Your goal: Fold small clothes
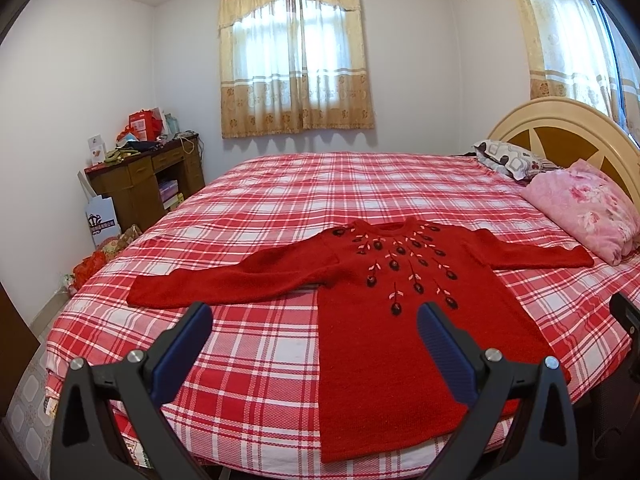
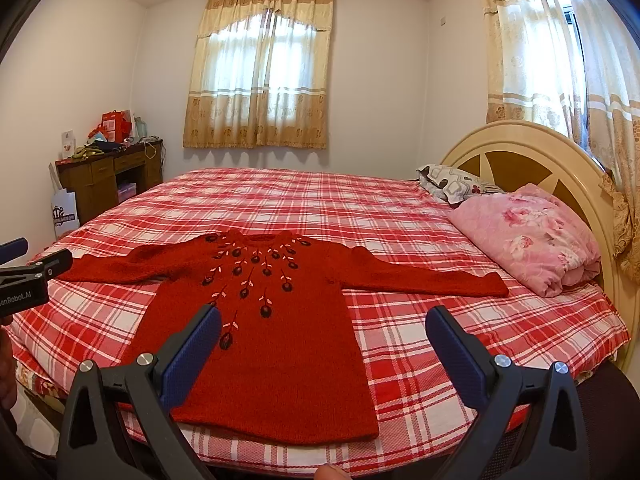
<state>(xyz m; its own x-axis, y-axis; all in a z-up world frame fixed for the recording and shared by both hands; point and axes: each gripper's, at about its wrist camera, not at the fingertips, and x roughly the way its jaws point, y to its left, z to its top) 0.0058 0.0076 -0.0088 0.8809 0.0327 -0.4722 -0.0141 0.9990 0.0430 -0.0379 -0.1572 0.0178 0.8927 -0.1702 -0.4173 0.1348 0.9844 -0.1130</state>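
A small red knitted sweater (image 1: 380,340) with dark embroidered flowers lies flat, front up, on the red plaid bed (image 1: 272,200), both sleeves spread sideways and the hem at the near edge. It also shows in the right wrist view (image 2: 280,360). My left gripper (image 1: 316,320) is open and empty, held above the near bed edge over the sweater's left side. My right gripper (image 2: 324,324) is open and empty, held above the sweater's lower right side. The left gripper's tip (image 2: 24,264) shows at the left edge of the right wrist view.
A pink floral quilt (image 2: 528,236) and a patterned pillow (image 2: 452,184) lie by the round headboard (image 2: 520,152) on the right. A cluttered wooden desk (image 2: 108,176) stands in the far left corner. Curtained windows (image 2: 260,76) are behind the bed.
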